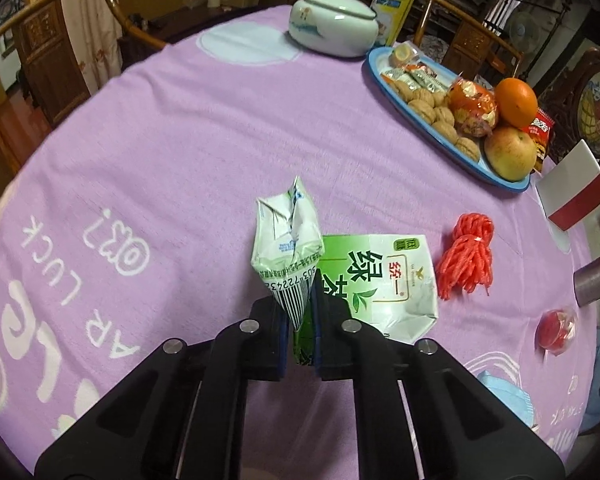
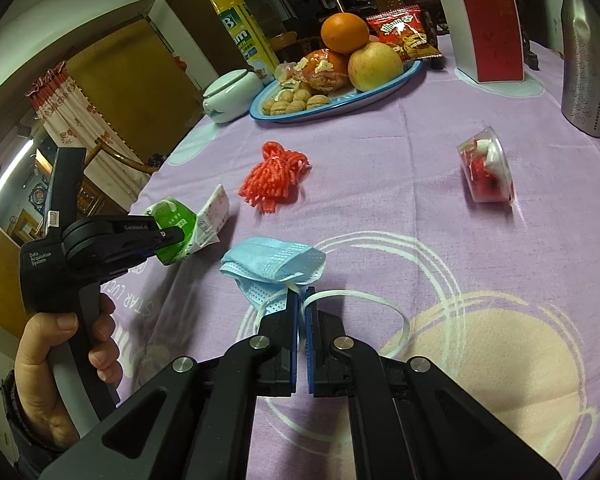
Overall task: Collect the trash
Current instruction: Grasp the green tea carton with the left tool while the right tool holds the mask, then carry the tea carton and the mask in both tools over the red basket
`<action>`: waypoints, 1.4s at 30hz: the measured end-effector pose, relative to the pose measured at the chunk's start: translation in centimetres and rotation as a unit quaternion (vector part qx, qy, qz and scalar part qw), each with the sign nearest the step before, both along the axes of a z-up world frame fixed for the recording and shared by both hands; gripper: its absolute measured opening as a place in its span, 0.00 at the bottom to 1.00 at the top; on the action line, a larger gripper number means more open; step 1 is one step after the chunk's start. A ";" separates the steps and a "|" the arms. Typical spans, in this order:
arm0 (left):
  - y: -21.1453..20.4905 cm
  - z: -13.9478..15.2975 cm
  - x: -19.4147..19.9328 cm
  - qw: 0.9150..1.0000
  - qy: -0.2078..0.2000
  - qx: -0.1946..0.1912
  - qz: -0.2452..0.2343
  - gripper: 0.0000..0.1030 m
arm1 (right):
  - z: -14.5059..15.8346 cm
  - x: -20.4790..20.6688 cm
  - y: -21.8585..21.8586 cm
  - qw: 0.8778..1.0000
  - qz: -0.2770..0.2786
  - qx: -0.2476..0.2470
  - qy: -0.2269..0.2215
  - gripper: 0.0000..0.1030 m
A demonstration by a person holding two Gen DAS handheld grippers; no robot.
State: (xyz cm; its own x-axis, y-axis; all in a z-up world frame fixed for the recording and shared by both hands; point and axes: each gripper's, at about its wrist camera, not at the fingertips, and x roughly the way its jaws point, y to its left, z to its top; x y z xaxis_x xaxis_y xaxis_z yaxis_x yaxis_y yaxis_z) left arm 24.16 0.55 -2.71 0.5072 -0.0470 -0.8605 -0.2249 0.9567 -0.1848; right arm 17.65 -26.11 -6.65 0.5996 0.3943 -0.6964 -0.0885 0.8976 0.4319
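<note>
A crushed green tea carton (image 1: 380, 276) lies on the purple tablecloth (image 1: 180, 128), its crumpled white end raised. My left gripper (image 1: 302, 300) is shut on the barcode corner of the carton (image 2: 172, 216); in the right wrist view this gripper (image 2: 176, 236) is at the left, held by a hand (image 2: 60, 360). A blue face mask (image 2: 272, 260) lies in front of my right gripper (image 2: 301, 304), which is shut on the mask's white ear loop. A bundle of red string (image 1: 466, 256) (image 2: 272, 178) and a tipped plastic cup with red contents (image 2: 486, 168) (image 1: 556, 328) lie loose on the cloth.
A blue tray (image 2: 340, 106) holds walnuts, snacks, an apple and an orange at the far side. Next to it stand a white lidded jar (image 1: 332, 28) and a yellow canister (image 2: 244, 36). A red and white box (image 2: 488, 36) and a metal tumbler (image 2: 584, 56) stand at the right. Wooden chairs ring the table.
</note>
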 end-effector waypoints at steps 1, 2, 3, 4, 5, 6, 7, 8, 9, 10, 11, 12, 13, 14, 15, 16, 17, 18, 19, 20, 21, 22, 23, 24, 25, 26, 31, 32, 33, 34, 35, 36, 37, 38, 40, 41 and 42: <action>0.0 -0.2 0.1 1.000 0.000 -0.001 0.003 0.12 | -0.1 0.0 0.0 1.000 0.000 -0.001 0.001 0.05; 0.1 -0.3 0.1 1.000 -0.004 0.002 0.006 0.12 | -0.2 0.1 0.1 1.000 0.001 -0.001 0.003 0.05; 0.1 -0.3 0.2 1.000 -0.005 0.002 0.007 0.12 | -0.3 0.1 0.2 1.000 0.003 -0.001 0.005 0.05; 0.2 -0.4 0.3 1.000 -0.008 0.000 0.009 0.12 | -0.3 0.1 0.2 1.000 0.004 -0.002 0.006 0.05; 0.2 -0.5 0.4 1.000 -0.011 0.000 0.009 0.12 | -0.4 0.1 0.3 1.000 0.005 -0.002 0.007 0.06; 0.0 -0.5 0.4 1.000 -0.013 0.010 0.001 0.10 | -0.4 0.1 0.3 1.000 0.005 -0.003 0.008 0.06; -0.3 -0.4 0.4 1.000 -0.015 0.020 -0.007 0.08 | -0.5 0.2 0.3 1.000 0.006 -0.003 0.009 0.06; -0.7 -0.2 0.3 0.999 -0.019 0.030 -0.019 0.08 | -0.5 0.2 0.3 1.000 0.006 -0.003 0.009 0.06; -0.8 -0.2 0.2 0.999 -0.020 0.032 -0.025 0.08 | -0.5 0.2 0.3 1.000 0.006 -0.003 0.009 0.06; -0.9 -0.1 0.0 0.999 -0.021 0.030 -0.031 0.08 | -0.5 0.2 0.2 1.000 0.006 -0.004 0.010 0.06; -0.9 0.1 -0.3 0.999 -0.021 0.028 -0.034 0.08 | -0.5 0.1 0.3 1.000 0.006 -0.003 0.009 0.06; -0.8 0.3 -0.7 0.999 -0.022 0.027 -0.037 0.08 | -0.4 0.1 0.3 1.000 0.007 -0.003 0.007 0.06; -0.7 0.7 -1.2 0.999 -0.026 0.027 -0.039 0.08 | -0.3 0.1 0.3 1.000 0.007 -0.004 0.006 0.06; -0.6 1.1 -1.8 0.998 -0.032 0.030 -0.040 0.08 | -0.3 0.0 0.3 1.000 0.007 -0.005 0.005 0.06; -0.6 1.5 -2.4 0.998 -0.038 0.034 -0.041 0.08 | -0.2 0.0 0.3 1.000 0.008 -0.005 0.004 0.06; -0.5 2.0 -3.3 0.997 -0.047 0.040 -0.044 0.08 | -0.2 0.0 0.4 1.000 0.008 -0.006 0.004 0.06; -0.2 2.5 -4.3 0.996 -0.055 0.043 -0.047 0.08 | -0.2 -0.1 0.5 1.000 0.009 -0.008 0.003 0.06; 0.0 2.8 -5.3 0.996 -0.060 0.044 -0.049 0.08 | -0.2 -0.1 0.5 1.000 0.010 -0.010 0.003 0.06; 0.2 3.0 -6.0 0.996 -0.063 0.044 -0.053 0.08 | -0.1 -0.2 0.7 1.000 0.012 -0.013 0.002 0.06; 0.6 3.3 -7.1 0.995 -0.068 0.041 -0.058 0.08 | -0.1 -0.3 0.8 1.000 0.014 -0.015 0.001 0.06; 1.1 3.4 -8.0 0.995 -0.069 0.037 -0.059 0.08 | 0.0 -0.4 1.1 1.000 0.016 -0.019 -0.002 0.06; 1.6 3.4 -8.9 0.995 -0.069 0.033 -0.058 0.08 | 0.1 -0.4 1.2 1.000 0.018 -0.021 -0.004 0.06; 2.1 3.5 -9.8 0.995 -0.071 0.030 -0.057 0.08 | 0.2 -0.6 1.5 0.999 0.021 -0.026 -0.008 0.06; 2.8 3.6 -10.9 0.995 -0.075 0.027 -0.055 0.08 | 0.3 -0.7 1.7 0.999 0.024 -0.030 -0.011 0.06; 3.3 3.7 -11.8 0.995 -0.078 0.027 -0.051 0.08 | 0.5 -0.9 2.0 0.999 0.029 -0.033 -0.015 0.05; 4.0 3.8 -12.9 0.995 -0.081 0.028 -0.045 0.08 | 0.6 -1.1 2.3 0.999 0.036 -0.033 -0.018 0.05; 7.3 4.5 -18.2 0.995 -0.097 0.032 -0.021 0.08 | 1.3 -2.3 4.8 0.996 0.075 -0.039 -0.026 0.05; 8.0 4.6 -19.2 0.994 -0.100 0.035 -0.016 0.08 | 1.6 -2.7 5.4 0.995 0.083 -0.040 -0.031 0.05; 8.7 4.8 -20.1 0.994 -0.103 0.036 -0.010 0.08 | 1.9 -3.1 5.9 0.994 0.091 -0.042 -0.036 0.05; 9.4 5.0 -21.2 0.994 -0.106 0.037 -0.004 0.08 | 2.4 -3.8 6.7 0.993 0.101 -0.049 -0.046 0.05; 10.2 5.1 -22.3 0.993 -0.109 0.037 0.003 0.08 | 2.9 -4.7 7.6 0.991 0.112 -0.055 -0.055 0.05; 10.8 5.3 -23.1 0.993 -0.113 0.038 0.009 0.08 | 3.2 -5.4 8.3 0.989 0.122 -0.055 -0.059 0.05; 11.3 5.4 -23.8 0.992 -0.116 0.039 0.013 0.08 | 3.4 -6.1 8.9 0.988 0.131 -0.052 -0.061 0.05; 11.8 5.5 -24.6 0.992 -0.119 0.040 0.017 0.08 | 3.6 -6.8 9.5 0.987 0.141 -0.047 -0.063 0.05; 12.9 5.6 -26.4 0.991 -0.126 0.041 0.027 0.08 | 3.9 -8.2 10.9 0.984 0.158 -0.044 -0.069 0.05; 13.3 5.6 -27.0 0.990 -0.128 0.041 0.031 0.08 | 4.1 -9.0 11.7 0.982 0.168 -0.043 -0.073 0.05; 13.8 5.7 -28.0 0.990 -0.131 0.042 0.036 0.08 | 4.2 -9.7 12.4 0.980 0.176 -0.043 -0.076 0.05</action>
State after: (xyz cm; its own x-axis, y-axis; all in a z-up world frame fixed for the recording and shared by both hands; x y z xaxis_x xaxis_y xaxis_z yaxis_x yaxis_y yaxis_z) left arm -3.80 14.35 2.95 0.7127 0.0645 -0.6985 -0.2487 0.9543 -0.1656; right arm 7.99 -13.69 -2.42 0.5355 0.5402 -0.6492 -0.4576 0.8317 0.3146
